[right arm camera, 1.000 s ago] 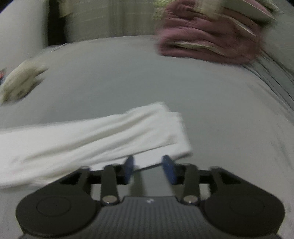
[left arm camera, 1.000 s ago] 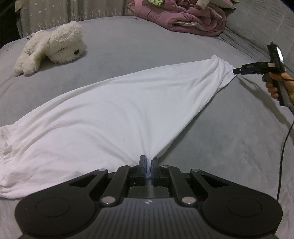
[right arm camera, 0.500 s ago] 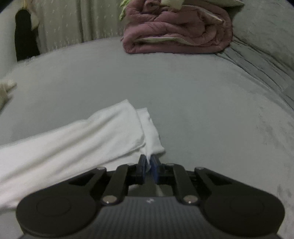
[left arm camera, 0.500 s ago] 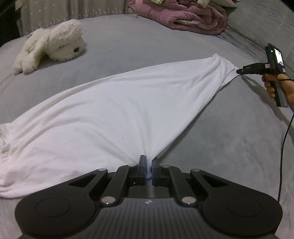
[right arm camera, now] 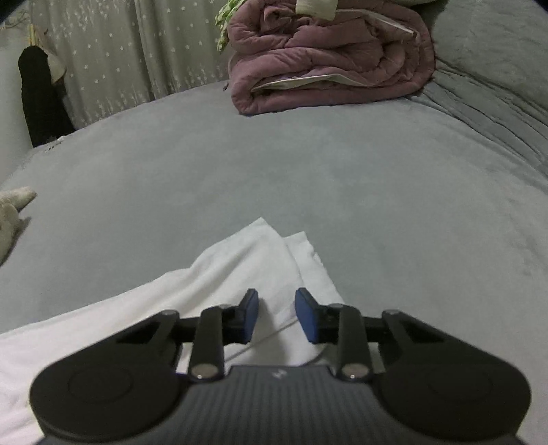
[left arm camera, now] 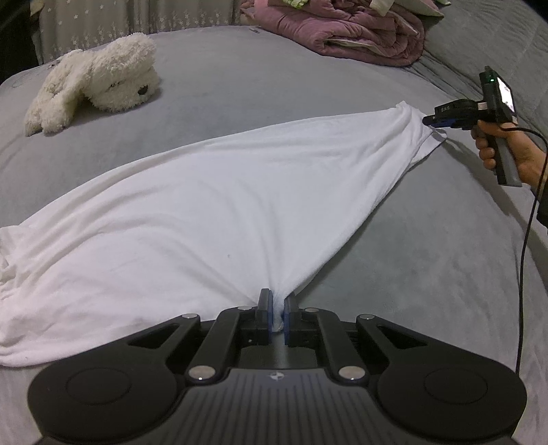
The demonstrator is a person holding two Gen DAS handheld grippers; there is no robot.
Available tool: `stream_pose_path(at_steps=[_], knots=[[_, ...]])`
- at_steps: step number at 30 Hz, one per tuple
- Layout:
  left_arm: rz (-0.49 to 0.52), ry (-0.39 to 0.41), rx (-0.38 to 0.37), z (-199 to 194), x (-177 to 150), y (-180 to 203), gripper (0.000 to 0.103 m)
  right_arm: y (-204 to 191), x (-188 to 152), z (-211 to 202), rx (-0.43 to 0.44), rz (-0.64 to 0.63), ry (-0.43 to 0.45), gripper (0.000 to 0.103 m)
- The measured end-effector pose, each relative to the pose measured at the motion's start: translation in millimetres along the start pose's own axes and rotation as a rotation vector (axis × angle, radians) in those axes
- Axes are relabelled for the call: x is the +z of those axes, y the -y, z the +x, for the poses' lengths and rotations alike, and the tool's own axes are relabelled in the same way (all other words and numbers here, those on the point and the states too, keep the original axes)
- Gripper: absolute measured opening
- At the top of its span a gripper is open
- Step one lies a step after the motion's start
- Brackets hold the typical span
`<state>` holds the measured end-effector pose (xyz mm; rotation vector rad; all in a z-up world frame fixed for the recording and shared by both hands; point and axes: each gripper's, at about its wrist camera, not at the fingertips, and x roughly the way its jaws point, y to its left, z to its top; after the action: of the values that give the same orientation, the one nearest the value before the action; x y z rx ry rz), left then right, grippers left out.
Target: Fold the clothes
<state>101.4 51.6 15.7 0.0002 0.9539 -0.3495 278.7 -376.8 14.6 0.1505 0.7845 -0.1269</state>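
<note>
A white garment lies spread across the grey bed, drawn into a long triangle. My left gripper is shut on a bunched bit of its near edge, and the cloth fans out from the pads. In the right wrist view my right gripper stands open, its blue pads apart over the garment's folded corner and not pressing on it. In the left wrist view the right gripper sits at the cloth's far right tip, held by a hand.
A white plush toy lies at the far left of the bed. A folded purple quilt is piled at the back. A black cable hangs from the right gripper. A curtain stands behind the bed.
The right gripper closed on the garment's corner half a second ago; now its pads stand apart over it. The cloth's right tip has shifted slightly right. The left gripper has not moved.
</note>
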Motion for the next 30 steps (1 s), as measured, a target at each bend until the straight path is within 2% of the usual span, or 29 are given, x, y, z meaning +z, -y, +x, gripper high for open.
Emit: stream_pose_path(at_steps=[1,2,6,10,15,18,22,27,30], knots=[[-0.001,0.0,-0.001,0,0,0,0.007,-3,1,1,-0.013,-0.017,0.006,0.006],[-0.006,-0.001,-0.003,0,0,-1,0.007,-6,2,2,-0.026,-0.034,0.012,0.004],[-0.034,-0.003,-0.013,-1,2,-4,0.007,-10,4,-18,-0.06,-0.109,0.099,0.004],[-0.038,-0.004,-0.019,-1,2,-5,0.009,-4,3,-39,-0.095,-0.122,0.154,0.004],[-0.036,-0.004,-0.038,-1,2,-6,0.015,2,-14,-17,-0.183,-0.185,0.084,0.004],[-0.055,-0.001,-0.078,-3,3,-10,0.026,-3,-26,-8,-0.207,-0.208,0.087,0.004],[-0.087,0.013,-0.105,-8,5,-17,0.035,-4,-27,-10,-0.2,-0.205,0.102,0.004],[-0.164,0.028,-0.126,-12,5,-30,0.038,1,-16,-20,-0.147,-0.227,0.112,0.007],[-0.201,0.041,-0.126,-12,4,-37,0.038,2,2,-21,-0.108,-0.229,0.131,0.014]])
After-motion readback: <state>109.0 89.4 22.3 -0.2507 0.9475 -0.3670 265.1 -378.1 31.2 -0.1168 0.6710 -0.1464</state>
